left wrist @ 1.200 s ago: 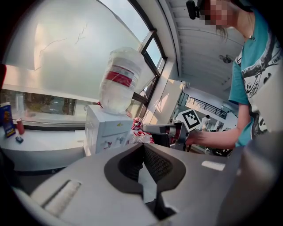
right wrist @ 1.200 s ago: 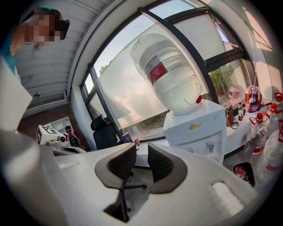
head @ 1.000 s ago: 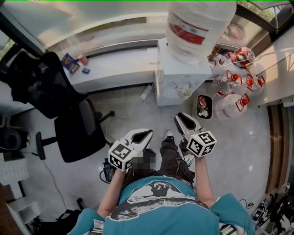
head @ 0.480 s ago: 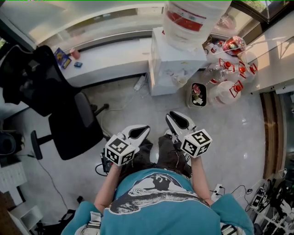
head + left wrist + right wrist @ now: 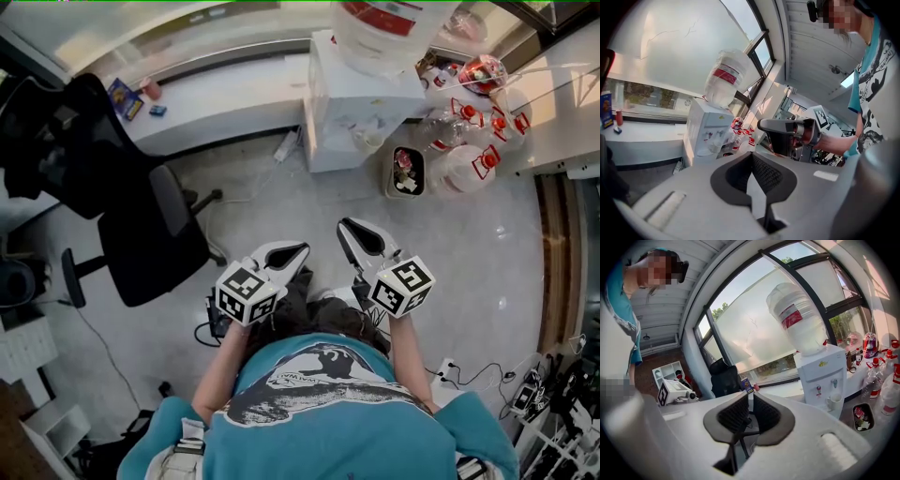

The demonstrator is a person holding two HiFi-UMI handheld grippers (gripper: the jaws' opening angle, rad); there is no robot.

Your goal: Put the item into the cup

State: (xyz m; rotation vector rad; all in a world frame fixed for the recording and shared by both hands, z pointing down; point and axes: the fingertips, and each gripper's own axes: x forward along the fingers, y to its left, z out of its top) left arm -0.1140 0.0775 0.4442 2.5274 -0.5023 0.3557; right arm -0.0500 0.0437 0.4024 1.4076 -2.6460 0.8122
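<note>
Left claw (image 5: 298, 249): jaws closed together, nothing between them, as my left gripper view confirms (image 5: 751, 157). Right claw (image 5: 345, 225): jaws likewise drawn together and holding nothing (image 5: 750, 397). I hold both at waist height above the floor (image 5: 487, 272), side by side, tips pointing forward.

A white cup (image 5: 833, 402) stands in the recess of the water dispenser (image 5: 820, 373), below the taps and well apart from both claws. A large water bottle (image 5: 794, 317) sits inverted on top of the dispenser. A small bin (image 5: 405, 172) stands just beside the dispenser. A black office chair (image 5: 141, 225) stands to my left, by the worktop (image 5: 225, 103) under the window.
</note>
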